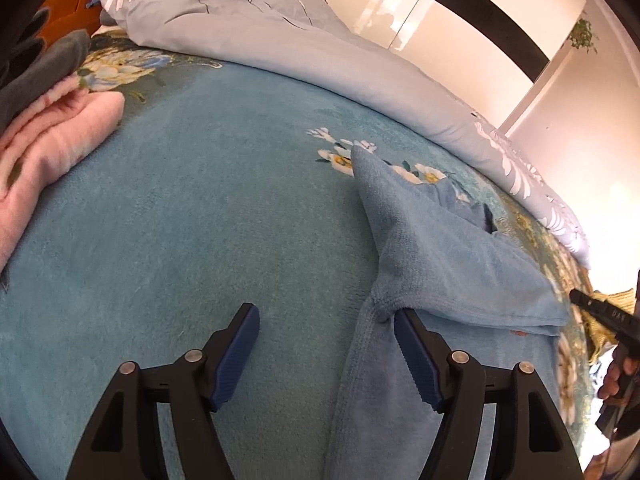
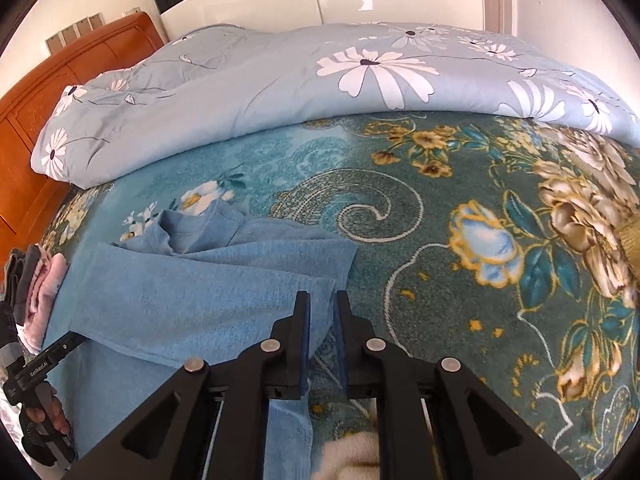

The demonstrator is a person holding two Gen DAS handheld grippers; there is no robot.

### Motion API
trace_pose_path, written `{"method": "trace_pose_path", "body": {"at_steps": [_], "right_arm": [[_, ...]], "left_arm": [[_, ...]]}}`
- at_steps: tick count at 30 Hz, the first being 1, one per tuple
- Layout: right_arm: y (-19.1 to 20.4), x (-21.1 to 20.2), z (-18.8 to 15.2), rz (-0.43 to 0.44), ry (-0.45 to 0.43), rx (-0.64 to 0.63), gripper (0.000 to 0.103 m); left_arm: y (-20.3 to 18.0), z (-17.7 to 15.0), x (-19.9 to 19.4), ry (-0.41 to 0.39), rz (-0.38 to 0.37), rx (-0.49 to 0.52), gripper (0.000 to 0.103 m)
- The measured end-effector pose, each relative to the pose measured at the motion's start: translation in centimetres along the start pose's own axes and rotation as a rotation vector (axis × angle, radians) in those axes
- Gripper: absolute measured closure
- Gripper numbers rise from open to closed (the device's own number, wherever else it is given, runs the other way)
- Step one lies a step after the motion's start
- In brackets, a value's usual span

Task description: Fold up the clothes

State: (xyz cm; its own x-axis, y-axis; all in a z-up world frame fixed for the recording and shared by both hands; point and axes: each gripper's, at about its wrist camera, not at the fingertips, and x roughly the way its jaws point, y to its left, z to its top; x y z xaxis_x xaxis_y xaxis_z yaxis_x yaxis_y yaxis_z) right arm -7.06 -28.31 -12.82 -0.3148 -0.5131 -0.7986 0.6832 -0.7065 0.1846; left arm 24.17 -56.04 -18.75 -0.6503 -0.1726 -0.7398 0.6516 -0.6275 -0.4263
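Note:
A light blue garment (image 1: 440, 260) (image 2: 200, 292) lies partly folded on the teal flowered blanket (image 1: 180, 200), one flap laid across its lower part. My left gripper (image 1: 326, 320) is open above the blanket at the garment's left edge. Its right finger (image 1: 416, 360) touches the bunched fold, and nothing sits between the pads. My right gripper (image 2: 322, 304) hovers over the garment's right corner with only a narrow gap between its pads. The cloth edge lies in and under that gap, but the pads do not press it.
Folded pink clothes (image 1: 52, 140) (image 2: 44, 292) with a grey piece (image 1: 40, 72) on top sit at the left. A pale blue daisy quilt (image 1: 280, 40) (image 2: 280, 92) is heaped along the far side, with an orange wooden headboard (image 2: 60, 80) at one end. A person's hand (image 2: 52, 412) grips the left tool.

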Motion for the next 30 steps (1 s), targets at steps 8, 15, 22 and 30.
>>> {"method": "trace_pose_path", "body": {"at_steps": [8, 15, 22, 30], "right_arm": [[-1.3, -7.0, -12.7, 0.137, 0.064, 0.044, 0.081], [-2.5, -9.7, -23.6, 0.216, 0.111, 0.196, 0.074], [-3.4, -11.7, -28.3, 0.315, 0.006, 0.413, 0.074], [-1.9, -11.5, -29.2, 0.396, 0.003, 0.402, 0.074]], "left_arm": [[1.2, -6.0, -8.3, 0.033, -0.131, 0.059, 0.028], [1.7, -13.3, -10.7, 0.128, -0.156, 0.139, 0.028], [2.7, -16.2, -12.7, 0.140, -0.196, 0.108, 0.028], [1.5, -17.5, -12.8, 0.191, -0.221, 0.137, 0.027]]}}
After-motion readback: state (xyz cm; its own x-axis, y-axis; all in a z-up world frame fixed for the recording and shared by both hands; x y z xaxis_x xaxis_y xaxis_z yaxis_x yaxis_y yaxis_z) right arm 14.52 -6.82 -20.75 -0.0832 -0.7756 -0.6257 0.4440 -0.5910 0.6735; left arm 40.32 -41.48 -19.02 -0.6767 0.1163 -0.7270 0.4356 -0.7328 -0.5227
